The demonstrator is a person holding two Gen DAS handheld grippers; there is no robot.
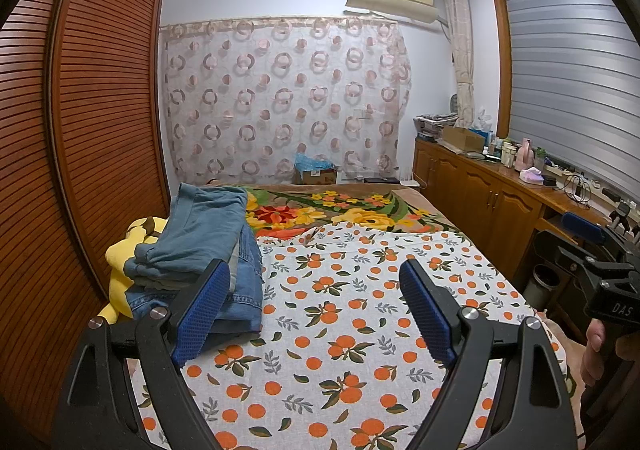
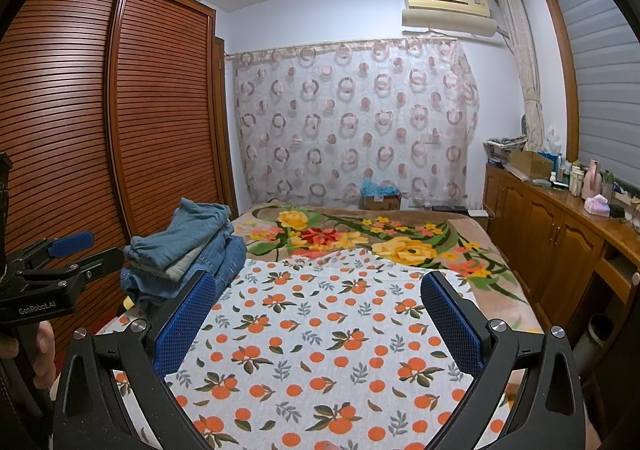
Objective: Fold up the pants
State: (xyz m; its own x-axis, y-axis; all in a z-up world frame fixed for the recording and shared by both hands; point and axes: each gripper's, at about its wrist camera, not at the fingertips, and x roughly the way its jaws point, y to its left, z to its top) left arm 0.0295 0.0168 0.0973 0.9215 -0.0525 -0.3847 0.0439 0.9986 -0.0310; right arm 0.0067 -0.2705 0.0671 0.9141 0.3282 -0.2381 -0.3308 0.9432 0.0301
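Pants lie in a folded stack [image 1: 200,246] at about ten o'clock in the left wrist view, on the left side of the bed beside the slatted wooden wardrobe [image 1: 92,102]. A grey-blue pair sits on top, with denim jeans [image 1: 244,290] under it, and a yellow cloth [image 1: 120,270] shows beneath the pile at its left edge. In the right wrist view the same stack [image 2: 188,250] sits at about ten o'clock, partly behind the left blue pad.

An orange-print sheet [image 1: 340,310] covers the near part of the bed, bare between the fingers; beyond it, toward twelve o'clock, lies a floral blanket [image 1: 360,214].

Jaws of the left gripper [image 1: 316,310] stand spread wide with nothing between the blue pads. The right gripper [image 2: 316,322] likewise has its jaws spread wide, holding nothing, above the sheet. Each gripper shows at the edge of the other's view, held by a hand [image 1: 596,354] at four o'clock in the left wrist view.

At two o'clock a wooden cabinet [image 1: 480,194] along the window wall carries bottles and boxes. A patterned curtain [image 1: 280,98] hangs at twelve o'clock.
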